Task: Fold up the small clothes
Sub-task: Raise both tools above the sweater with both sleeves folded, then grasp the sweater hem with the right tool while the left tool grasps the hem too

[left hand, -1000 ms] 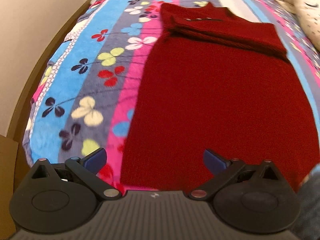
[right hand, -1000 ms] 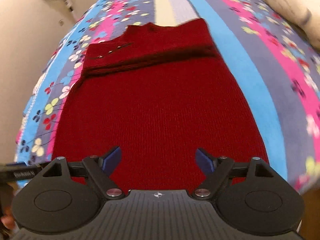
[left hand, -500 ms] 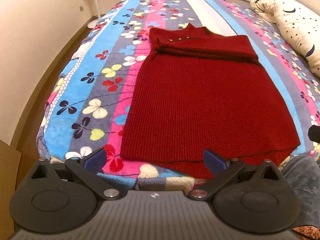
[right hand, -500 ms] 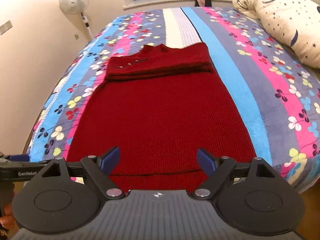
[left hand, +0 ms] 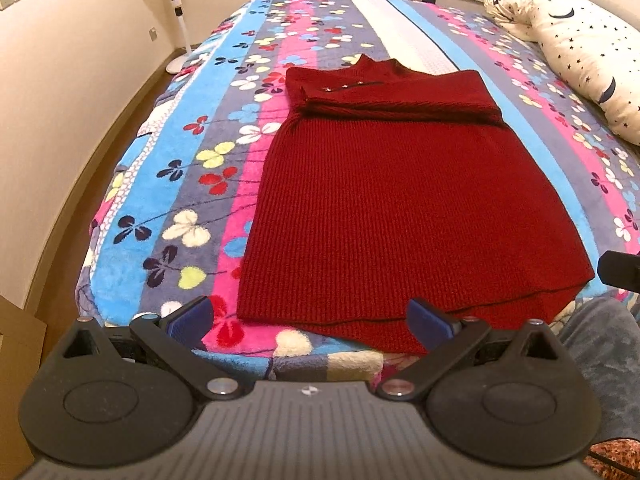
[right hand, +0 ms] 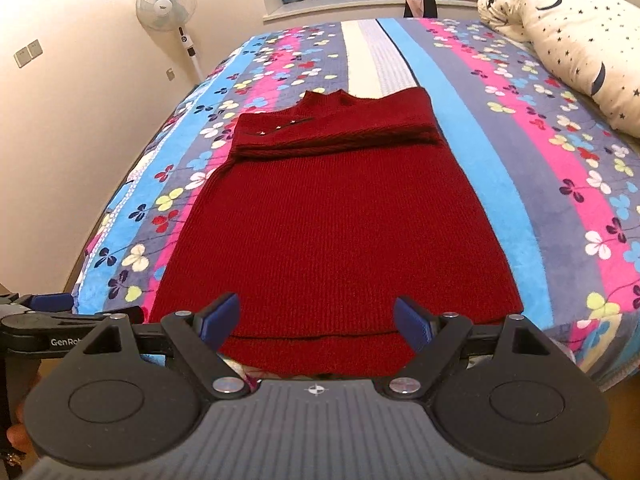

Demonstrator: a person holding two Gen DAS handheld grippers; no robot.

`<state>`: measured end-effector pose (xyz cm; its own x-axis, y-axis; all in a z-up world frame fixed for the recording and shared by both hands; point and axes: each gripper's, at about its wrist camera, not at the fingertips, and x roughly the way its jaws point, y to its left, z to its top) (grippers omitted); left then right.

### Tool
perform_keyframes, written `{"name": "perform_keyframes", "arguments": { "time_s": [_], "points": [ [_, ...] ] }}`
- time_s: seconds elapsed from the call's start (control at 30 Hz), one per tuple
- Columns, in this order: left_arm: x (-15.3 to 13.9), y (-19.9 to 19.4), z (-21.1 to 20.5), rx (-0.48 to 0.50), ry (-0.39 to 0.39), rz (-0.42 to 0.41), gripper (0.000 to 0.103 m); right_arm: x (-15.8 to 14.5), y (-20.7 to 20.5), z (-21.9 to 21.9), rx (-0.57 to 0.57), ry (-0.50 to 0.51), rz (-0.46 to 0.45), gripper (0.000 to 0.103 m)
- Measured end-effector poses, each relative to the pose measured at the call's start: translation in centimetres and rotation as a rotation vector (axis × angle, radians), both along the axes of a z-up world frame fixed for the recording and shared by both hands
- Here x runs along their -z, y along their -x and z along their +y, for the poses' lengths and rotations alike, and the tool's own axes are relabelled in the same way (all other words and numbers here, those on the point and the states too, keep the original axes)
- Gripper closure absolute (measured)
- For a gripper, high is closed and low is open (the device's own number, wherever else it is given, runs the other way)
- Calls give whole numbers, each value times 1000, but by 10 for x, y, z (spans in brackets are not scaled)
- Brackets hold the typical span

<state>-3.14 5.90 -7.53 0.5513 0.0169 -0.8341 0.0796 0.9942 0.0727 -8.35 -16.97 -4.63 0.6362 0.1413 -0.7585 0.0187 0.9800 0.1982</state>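
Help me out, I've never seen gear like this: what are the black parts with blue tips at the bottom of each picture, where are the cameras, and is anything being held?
There is no robot here. A person holds a hand tool in each hand, and each tool carries a camera looking forward along its two fingers. One picture comes from the left gripper, the other from the right gripper. The blue tips are finger pads. Both grippers are open and hold nothing. Ahead lies a red sweater, spread flat on a flowered blanket covering a bed, its sleeves already folded across the chest. A starry pillow lies at the right, and a fan stands by the wall.
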Motion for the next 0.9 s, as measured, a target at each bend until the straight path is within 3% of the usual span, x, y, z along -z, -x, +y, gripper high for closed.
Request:
{"name": "perform_keyframes", "arguments": {
  "time_s": [0.23,0.6,0.9],
  "points": [
    [10,-20,1,-7,1,34,0,10,-22,-3,-4,-37,43,18],
    [32,-76,2,-40,-6,88,0,43,-81,-36,36,-230,189,18],
    [70,-128,1,-57,-44,155,0,77,-125,-55,96,-200,264,18]
  ]
}}
